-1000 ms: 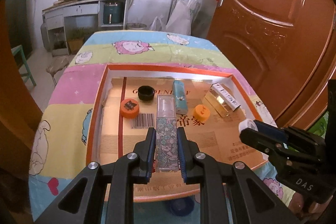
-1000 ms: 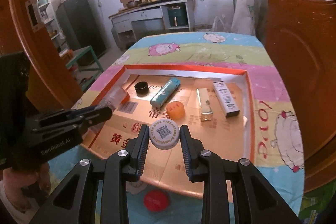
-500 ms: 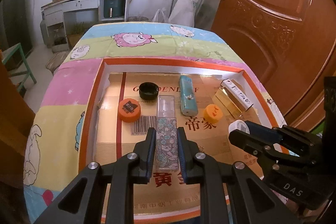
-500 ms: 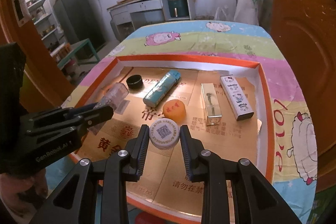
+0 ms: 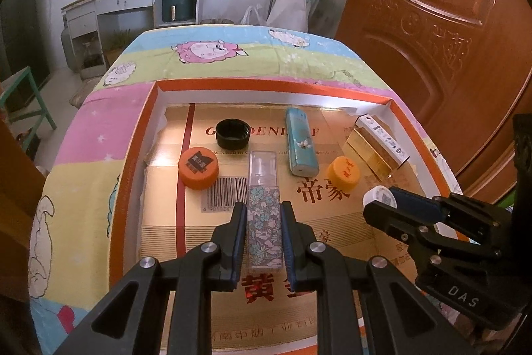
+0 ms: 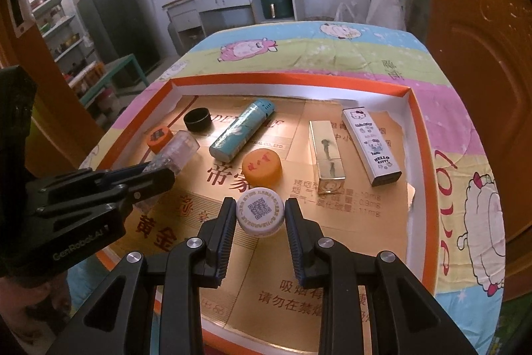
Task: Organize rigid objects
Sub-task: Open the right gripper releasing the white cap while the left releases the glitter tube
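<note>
My left gripper [image 5: 263, 215] is shut on a flowered spray bottle [image 5: 264, 222] with a clear cap, held over the near middle of the orange-rimmed cardboard tray [image 5: 133, 162]. My right gripper [image 6: 260, 212] is shut on a white bottle cap [image 6: 260, 211] with a QR code, over the tray's near half. The right gripper with the white cap [image 5: 379, 195] shows at the right of the left wrist view. The left gripper with the spray bottle [image 6: 176, 152] shows at the left of the right wrist view.
In the tray lie a black cap [image 5: 232, 132], an orange cap [image 5: 198, 167], a teal lighter [image 5: 301, 145], a second orange cap [image 5: 343, 172], a gold box [image 6: 324, 162] and a white Hello Kitty box [image 6: 370, 145]. A brown door [image 5: 432, 22] stands close on the right.
Both grippers have moved forward and down over the tray, each still holding its object. The tray's contents have not moved.
</note>
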A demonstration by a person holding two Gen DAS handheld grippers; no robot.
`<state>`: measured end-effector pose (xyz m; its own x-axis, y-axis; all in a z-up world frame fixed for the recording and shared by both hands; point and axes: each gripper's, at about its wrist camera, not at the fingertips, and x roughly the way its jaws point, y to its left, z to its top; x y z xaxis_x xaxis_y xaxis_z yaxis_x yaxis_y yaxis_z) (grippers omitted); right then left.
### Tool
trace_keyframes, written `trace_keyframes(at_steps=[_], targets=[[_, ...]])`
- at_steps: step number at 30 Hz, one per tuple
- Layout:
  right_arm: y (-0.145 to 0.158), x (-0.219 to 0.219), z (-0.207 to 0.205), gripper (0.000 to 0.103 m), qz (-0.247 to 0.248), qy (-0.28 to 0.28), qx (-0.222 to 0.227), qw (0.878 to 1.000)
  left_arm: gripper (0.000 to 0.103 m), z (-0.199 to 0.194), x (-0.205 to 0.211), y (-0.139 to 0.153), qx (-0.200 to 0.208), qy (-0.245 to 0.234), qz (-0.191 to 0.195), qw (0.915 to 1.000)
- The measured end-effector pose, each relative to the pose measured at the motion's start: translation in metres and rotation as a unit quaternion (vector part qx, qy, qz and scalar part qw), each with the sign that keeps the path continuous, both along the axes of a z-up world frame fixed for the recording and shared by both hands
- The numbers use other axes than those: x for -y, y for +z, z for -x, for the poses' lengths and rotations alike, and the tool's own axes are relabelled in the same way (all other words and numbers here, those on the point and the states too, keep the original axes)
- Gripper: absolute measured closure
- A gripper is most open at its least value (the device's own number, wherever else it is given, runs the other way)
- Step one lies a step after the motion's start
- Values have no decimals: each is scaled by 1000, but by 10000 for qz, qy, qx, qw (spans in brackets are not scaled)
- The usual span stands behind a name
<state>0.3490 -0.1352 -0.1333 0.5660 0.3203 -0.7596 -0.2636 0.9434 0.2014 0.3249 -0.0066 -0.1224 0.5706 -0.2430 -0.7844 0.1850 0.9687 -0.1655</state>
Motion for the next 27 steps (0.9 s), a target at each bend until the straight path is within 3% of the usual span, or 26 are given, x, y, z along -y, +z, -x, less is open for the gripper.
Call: trace_keyframes(at_steps=[14, 17, 21, 27], targets=[[-7, -5, -3, 72, 192, 18, -65, 9998, 82, -3, 0, -9, -50, -6, 64, 10000], [-9, -6, -4, 72, 217, 14, -72, 9997, 77, -3, -1, -10, -56, -33, 138, 9999], [-9, -6, -4, 71, 213, 21, -75, 9997, 56, -2, -1, -9, -16, -26, 125, 9999], [-9, -8, -3, 61, 210, 27, -73, 9997, 56, -1, -2, -6, 2, 8, 105, 9999]])
